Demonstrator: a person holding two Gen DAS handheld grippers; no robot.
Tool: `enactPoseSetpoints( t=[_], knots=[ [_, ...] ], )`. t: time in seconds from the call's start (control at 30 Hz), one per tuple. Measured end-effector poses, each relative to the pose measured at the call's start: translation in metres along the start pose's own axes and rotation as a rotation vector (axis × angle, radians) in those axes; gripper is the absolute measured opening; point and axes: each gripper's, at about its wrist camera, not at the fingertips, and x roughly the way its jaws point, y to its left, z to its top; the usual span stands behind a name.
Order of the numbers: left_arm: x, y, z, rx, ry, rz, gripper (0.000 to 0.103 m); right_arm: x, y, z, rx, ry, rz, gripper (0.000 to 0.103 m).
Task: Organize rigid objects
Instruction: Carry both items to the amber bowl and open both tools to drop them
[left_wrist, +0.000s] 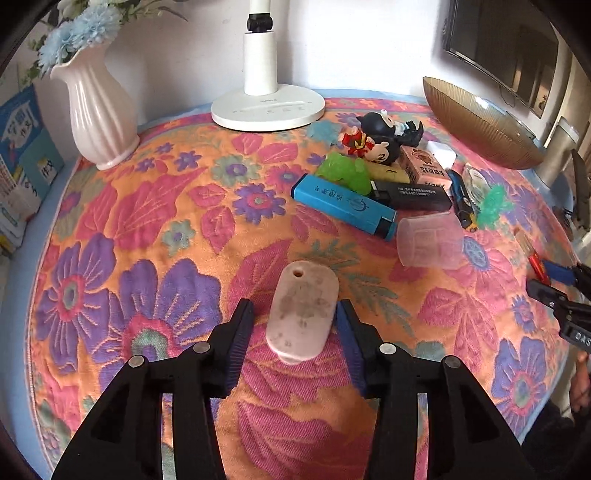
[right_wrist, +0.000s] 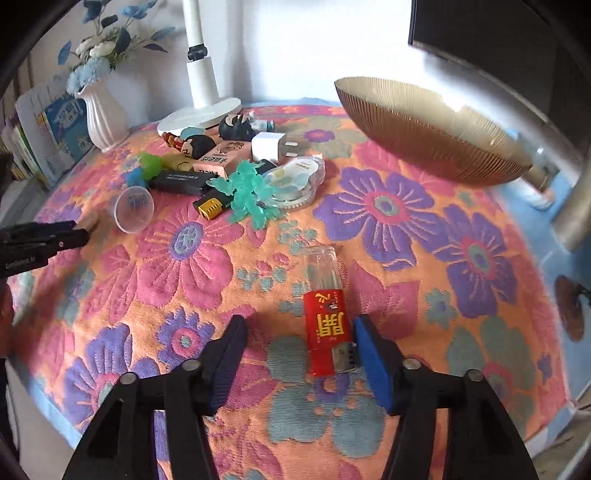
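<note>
A pale pink oval stone tag (left_wrist: 303, 312) with a small hole lies on the flowered cloth between the open fingers of my left gripper (left_wrist: 294, 325); the right pad is at its edge, the left pad stands apart. A red and clear lighter (right_wrist: 327, 314) lies between the open fingers of my right gripper (right_wrist: 300, 350), close to the right pad. The right gripper also shows at the right edge of the left wrist view (left_wrist: 565, 295). The left gripper shows at the left edge of the right wrist view (right_wrist: 40, 240).
A pile of small items sits at the back: blue lighter (left_wrist: 343, 206), black lighter (left_wrist: 413, 194), green toy (left_wrist: 347, 171), cartoon figures (left_wrist: 384, 138), pink box (left_wrist: 424, 168), clear cup (left_wrist: 430, 240), teal toy (right_wrist: 247, 194), white charger (right_wrist: 267, 146). Brown ribbed bowl (right_wrist: 432, 133), white lamp base (left_wrist: 267, 109), pink vase (left_wrist: 98, 110).
</note>
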Motion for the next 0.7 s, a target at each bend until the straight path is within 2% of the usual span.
enactPoseSetpoints(
  t=[0.03, 0.07, 0.2, 0.33, 0.4, 0.43, 0.47, 0.57, 0.63, 0.7],
  knots=[
    [-0.001, -0.002, 0.0, 0.0, -0.009, -0.007, 0.033, -0.002, 0.001, -0.001, -0.008, -0.006, 0.009, 0.03],
    [-0.001, -0.004, 0.0, 0.003, -0.014, -0.016, 0.033, -0.004, 0.002, -0.001, -0.02, -0.01, 0.016, 0.027],
    [-0.019, -0.017, -0.001, 0.015, -0.059, -0.053, 0.033, -0.013, -0.006, 0.0, -0.013, -0.034, 0.06, 0.024],
    [-0.053, -0.035, 0.018, 0.021, -0.14, -0.081, 0.033, -0.041, -0.03, 0.016, 0.015, -0.126, 0.032, 0.021],
    [-0.069, -0.053, 0.039, 0.038, -0.193, -0.108, 0.033, -0.057, -0.05, 0.029, 0.052, -0.175, 0.007, 0.018],
    [-0.075, -0.065, 0.051, 0.052, -0.217, -0.132, 0.033, -0.064, -0.063, 0.037, 0.075, -0.194, -0.003, 0.014],
    [-0.079, -0.083, 0.068, 0.076, -0.24, -0.167, 0.033, -0.067, -0.074, 0.045, 0.095, -0.205, -0.003, 0.013],
    [-0.074, -0.133, 0.109, 0.136, -0.242, -0.219, 0.033, -0.073, -0.114, 0.071, 0.172, -0.235, -0.021, 0.013],
    [-0.062, -0.164, 0.132, 0.169, -0.225, -0.249, 0.033, -0.066, -0.141, 0.086, 0.215, -0.212, -0.004, 0.012],
    [-0.052, -0.187, 0.147, 0.185, -0.215, -0.277, 0.033, -0.055, -0.155, 0.091, 0.229, -0.154, 0.065, 0.011]
  ],
)
